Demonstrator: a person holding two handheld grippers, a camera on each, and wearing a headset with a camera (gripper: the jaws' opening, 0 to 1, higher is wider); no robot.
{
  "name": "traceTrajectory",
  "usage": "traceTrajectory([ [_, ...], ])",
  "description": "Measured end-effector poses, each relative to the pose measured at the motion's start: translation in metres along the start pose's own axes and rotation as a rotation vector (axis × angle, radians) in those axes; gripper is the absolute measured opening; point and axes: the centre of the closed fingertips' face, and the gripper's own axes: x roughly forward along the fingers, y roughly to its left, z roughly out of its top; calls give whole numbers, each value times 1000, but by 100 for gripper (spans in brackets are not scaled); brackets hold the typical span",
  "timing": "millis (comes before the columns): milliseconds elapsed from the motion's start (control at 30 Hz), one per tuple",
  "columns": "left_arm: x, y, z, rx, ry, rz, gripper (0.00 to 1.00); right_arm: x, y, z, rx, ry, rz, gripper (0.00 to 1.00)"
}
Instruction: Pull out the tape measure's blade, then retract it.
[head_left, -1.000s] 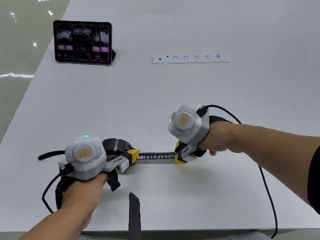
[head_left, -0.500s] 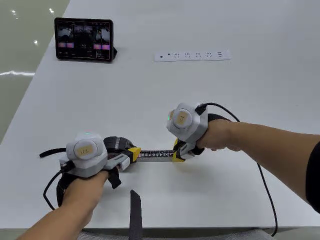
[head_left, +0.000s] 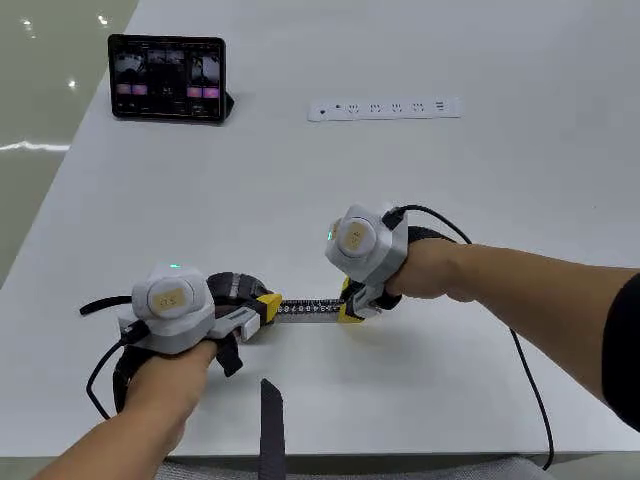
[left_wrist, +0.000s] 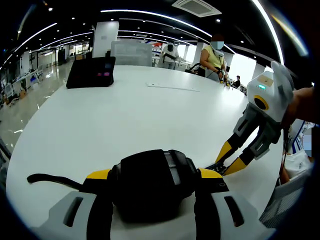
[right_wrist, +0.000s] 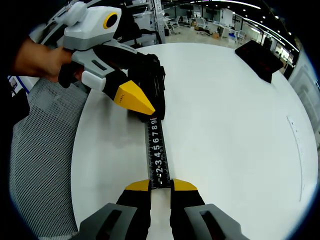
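A black tape measure case rests on the white table, and my left gripper is shut on it. Between the left gripper's yellow-tipped fingers sits that case. A short length of numbered blade runs from the case to my right gripper, which is shut on the blade's end. In the right gripper view the blade leads from between my own fingertips up to the case, where the left gripper holds it.
A tablet stands at the far left of the table and a white power strip lies at the far middle. A black strap lies by the near edge. Cables trail from both grippers.
The right gripper has moved left toward the case, and the exposed blade between the two grippers is shorter. The left gripper and case stay put.
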Motion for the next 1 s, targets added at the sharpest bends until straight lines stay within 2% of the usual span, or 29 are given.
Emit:
traceTrajectory([
  [200,0,0,0,-2,0,-1,62,4,2,9,1,-17,1,10],
  [1000,0,1,0,-10,3,-3,62,8,2,18,-6,-25,-17,10],
])
